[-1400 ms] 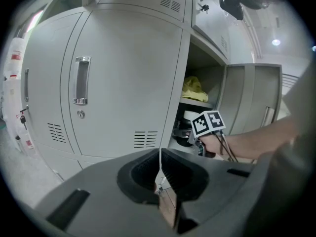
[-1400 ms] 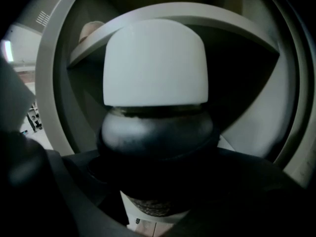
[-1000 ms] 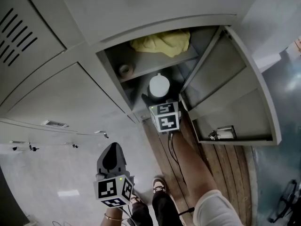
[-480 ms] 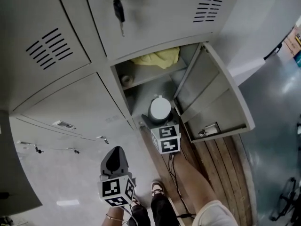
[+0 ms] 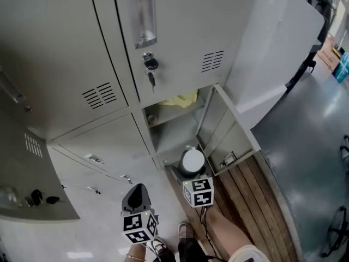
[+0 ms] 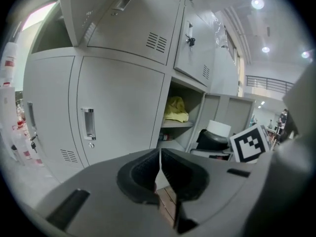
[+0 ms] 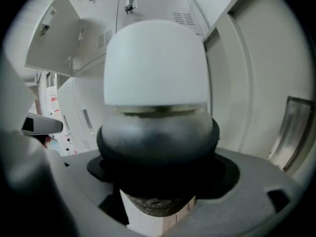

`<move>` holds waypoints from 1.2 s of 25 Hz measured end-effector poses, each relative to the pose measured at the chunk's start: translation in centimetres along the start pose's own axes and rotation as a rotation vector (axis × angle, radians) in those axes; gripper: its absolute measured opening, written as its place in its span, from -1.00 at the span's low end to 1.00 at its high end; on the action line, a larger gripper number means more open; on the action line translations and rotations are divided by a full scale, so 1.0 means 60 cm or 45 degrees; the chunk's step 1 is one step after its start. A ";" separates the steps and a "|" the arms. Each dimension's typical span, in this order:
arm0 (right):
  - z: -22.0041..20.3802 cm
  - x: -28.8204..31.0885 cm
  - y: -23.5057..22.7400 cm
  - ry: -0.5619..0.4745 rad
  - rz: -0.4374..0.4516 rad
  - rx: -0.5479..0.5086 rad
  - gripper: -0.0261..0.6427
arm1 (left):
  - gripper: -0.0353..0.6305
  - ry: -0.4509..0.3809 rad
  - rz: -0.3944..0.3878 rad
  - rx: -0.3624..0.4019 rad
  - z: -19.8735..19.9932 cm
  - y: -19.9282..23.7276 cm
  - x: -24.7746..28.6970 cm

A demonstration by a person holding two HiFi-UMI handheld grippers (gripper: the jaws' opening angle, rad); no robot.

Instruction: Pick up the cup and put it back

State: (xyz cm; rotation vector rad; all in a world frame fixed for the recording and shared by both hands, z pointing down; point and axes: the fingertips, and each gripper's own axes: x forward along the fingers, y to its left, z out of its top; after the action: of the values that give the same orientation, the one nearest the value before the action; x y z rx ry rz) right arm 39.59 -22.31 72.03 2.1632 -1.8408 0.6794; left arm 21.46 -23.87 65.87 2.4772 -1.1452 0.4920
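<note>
The cup (image 5: 193, 161) has a white domed lid and a dark body. My right gripper (image 5: 190, 172) is shut on it and holds it upright just in front of the open locker (image 5: 174, 130), near the bottom of its door (image 5: 221, 130). In the right gripper view the cup (image 7: 155, 63) fills the middle, with the black jaws of the right gripper (image 7: 157, 147) clamped round its body. My left gripper (image 5: 136, 192) hangs lower left, away from the cup, shut with nothing in it. In the left gripper view the left gripper (image 6: 160, 169) has its jaws touching, and the cup (image 6: 217, 129) shows at the right.
A yellow cloth (image 5: 180, 99) lies on the locker's upper shelf beside a roll of tape (image 5: 152, 117). A key (image 5: 151, 72) hangs in the lock of the shut door above. Shut lockers stand to the left. Wooden boards (image 5: 256, 195) run below the open door, by the person's legs.
The cup in my right gripper has come out of the locker's lower compartment toward me. The head view has pulled back and up, showing more lockers. The left gripper has barely moved.
</note>
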 end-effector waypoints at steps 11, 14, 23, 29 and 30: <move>0.077 -0.203 0.073 -0.041 0.006 0.000 0.33 | -0.85 -0.067 -0.094 0.070 0.096 -0.050 -0.109; 0.107 -0.264 0.095 -0.026 0.004 -0.046 0.33 | -0.85 -0.097 -0.131 0.086 0.130 -0.069 -0.148; 0.215 -0.411 0.148 -0.044 -0.066 -0.041 0.34 | -0.85 -0.154 -0.200 0.098 0.215 -0.105 -0.256; 0.281 -0.462 0.163 -0.107 -0.065 -0.110 0.34 | -0.85 -0.240 -0.196 0.126 0.276 -0.107 -0.297; 0.286 -0.468 0.164 -0.113 -0.065 -0.117 0.34 | -0.85 -0.248 -0.199 0.131 0.280 -0.108 -0.301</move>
State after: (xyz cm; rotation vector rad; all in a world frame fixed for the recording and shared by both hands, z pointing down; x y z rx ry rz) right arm 30.44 -7.50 42.44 2.2052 -1.8149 0.4857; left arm 18.13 -16.04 41.86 2.7266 -1.0070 0.2760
